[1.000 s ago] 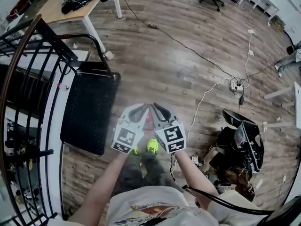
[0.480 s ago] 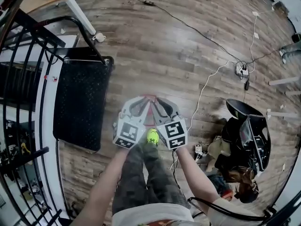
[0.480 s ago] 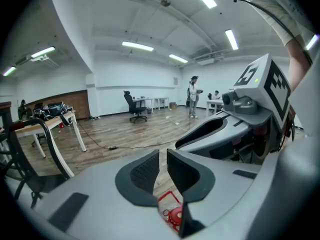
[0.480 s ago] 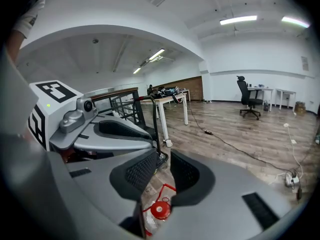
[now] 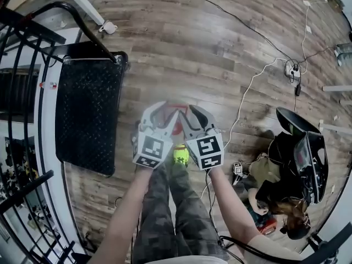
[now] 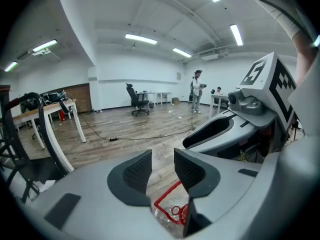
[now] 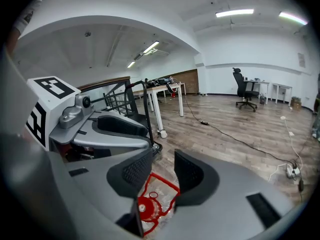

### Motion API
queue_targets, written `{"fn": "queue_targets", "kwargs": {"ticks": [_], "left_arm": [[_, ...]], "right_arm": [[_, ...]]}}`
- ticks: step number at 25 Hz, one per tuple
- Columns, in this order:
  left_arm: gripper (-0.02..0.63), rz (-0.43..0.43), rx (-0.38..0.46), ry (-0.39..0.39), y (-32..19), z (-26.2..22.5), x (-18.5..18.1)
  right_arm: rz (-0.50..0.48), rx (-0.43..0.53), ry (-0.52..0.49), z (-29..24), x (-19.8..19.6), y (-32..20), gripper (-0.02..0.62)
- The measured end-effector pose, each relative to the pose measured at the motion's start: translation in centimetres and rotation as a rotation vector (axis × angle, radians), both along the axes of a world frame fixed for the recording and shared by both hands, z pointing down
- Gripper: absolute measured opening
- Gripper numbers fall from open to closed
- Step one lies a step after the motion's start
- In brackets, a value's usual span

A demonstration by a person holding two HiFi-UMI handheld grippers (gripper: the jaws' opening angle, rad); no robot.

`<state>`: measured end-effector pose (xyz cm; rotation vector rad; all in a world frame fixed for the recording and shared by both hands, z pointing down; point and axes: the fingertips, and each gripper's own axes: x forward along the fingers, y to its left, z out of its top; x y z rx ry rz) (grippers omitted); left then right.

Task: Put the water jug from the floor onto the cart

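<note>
The water jug (image 5: 172, 110) stands on the wood floor, clear plastic with a red cap and a red handle frame. It shows just below and beyond the jaws in the left gripper view (image 6: 172, 206) and in the right gripper view (image 7: 149, 204). My left gripper (image 5: 159, 112) and right gripper (image 5: 192, 114) hang side by side over the jug's top. The jaws of the left gripper (image 6: 162, 166) and the right gripper (image 7: 162, 171) are opening, with nothing between them. The black flat cart (image 5: 88, 114) lies to the left, its handle at its far end.
A black metal railing (image 5: 22, 92) runs along the left edge. Cables (image 5: 247, 92) cross the floor to a power strip (image 5: 291, 73). A pile of dark bags and gear (image 5: 297, 158) sits at the right. The person's green shoe (image 5: 180, 155) is just behind the jug.
Both grippers have come down toward the floor, over the jug. Their jaws, together a second ago, now stand parted. The head view has tipped further down and nearer the floor.
</note>
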<state>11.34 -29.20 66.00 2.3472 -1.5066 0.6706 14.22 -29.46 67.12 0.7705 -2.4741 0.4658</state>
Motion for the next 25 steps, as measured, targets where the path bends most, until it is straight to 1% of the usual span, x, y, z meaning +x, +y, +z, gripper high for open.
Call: {"fn": "queue_targets", "kwargs": {"ticks": [3, 9, 13, 17, 25], "left_arm": [[0.127, -0.005, -0.03, 0.01, -1.0, 2.7, -0.3], [0.183, -0.014, -0.091, 0.007, -0.7, 7.8, -0.9], [0.187, -0.002, -0.129, 0.002, -0.3, 10.6, -0.5], [0.187, -0.02, -0.147, 0.006, -0.2, 13.0, -0.8], [0.187, -0.027, -0.157, 0.005, -0.5, 16.4, -0.9]], "right_arm": [[-0.002, -0.018, 0.016, 2.7, -0.1, -1.1, 0.132], [0.003, -0.065, 0.043, 7.3, 0.1, -1.5, 0.158], [0.005, -0.058, 0.08, 9.6, 0.1, -1.8, 0.161], [-0.006, -0.057, 0.118, 11.7, -0.2, -2.1, 0.164], [-0.02, -0.085, 0.155, 15.3, 0.3, -1.8, 0.178]]}}
